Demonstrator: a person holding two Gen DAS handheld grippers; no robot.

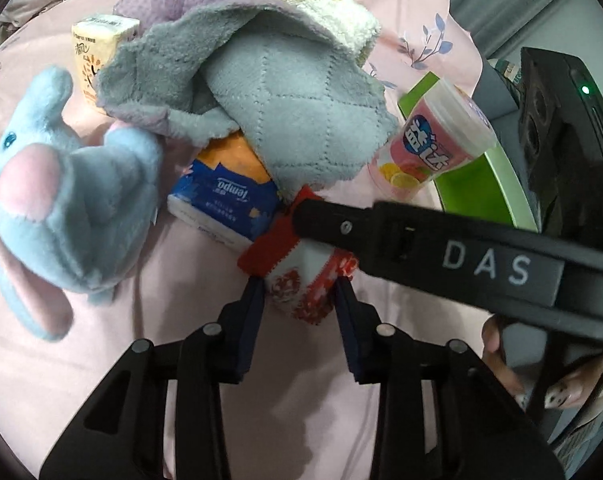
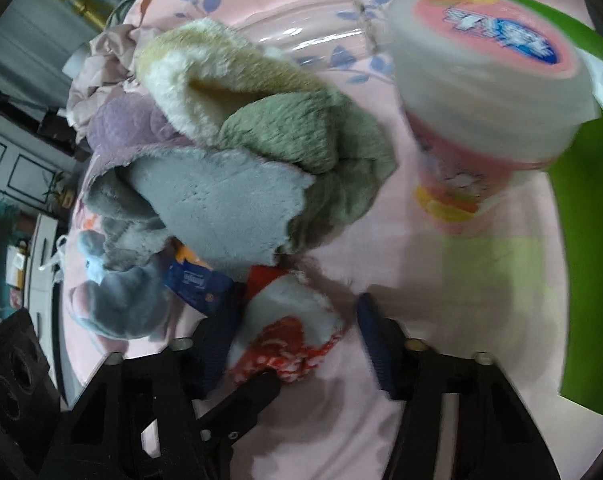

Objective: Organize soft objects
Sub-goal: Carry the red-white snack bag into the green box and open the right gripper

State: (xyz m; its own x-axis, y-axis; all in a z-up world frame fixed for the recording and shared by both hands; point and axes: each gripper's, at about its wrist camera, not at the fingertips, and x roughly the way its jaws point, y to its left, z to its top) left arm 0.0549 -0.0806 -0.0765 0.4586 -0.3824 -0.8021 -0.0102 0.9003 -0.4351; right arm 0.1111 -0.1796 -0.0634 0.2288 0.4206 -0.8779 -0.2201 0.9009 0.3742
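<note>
1. Right now the red-and-white cloth lies on the pink bed sheet, just in front of the pile, and both tools are on it.
2. Left tool: fingers either side of the cloth and touching it. I judge it clamped.
3. Right tool: fingers wide apart, straddling the cloth; its far finger stands clear.
4. Touching the cloth's far end is the blue tissue pack, under the grey cloth; the elephant toy sits left.
5. A pink tub stands right, beside the green tray.
6. Step in hand, I'd say: a two-tool pickup of the cloth. Next calls for the right tool to close, then a lift clear of the tissue pack.
</note>
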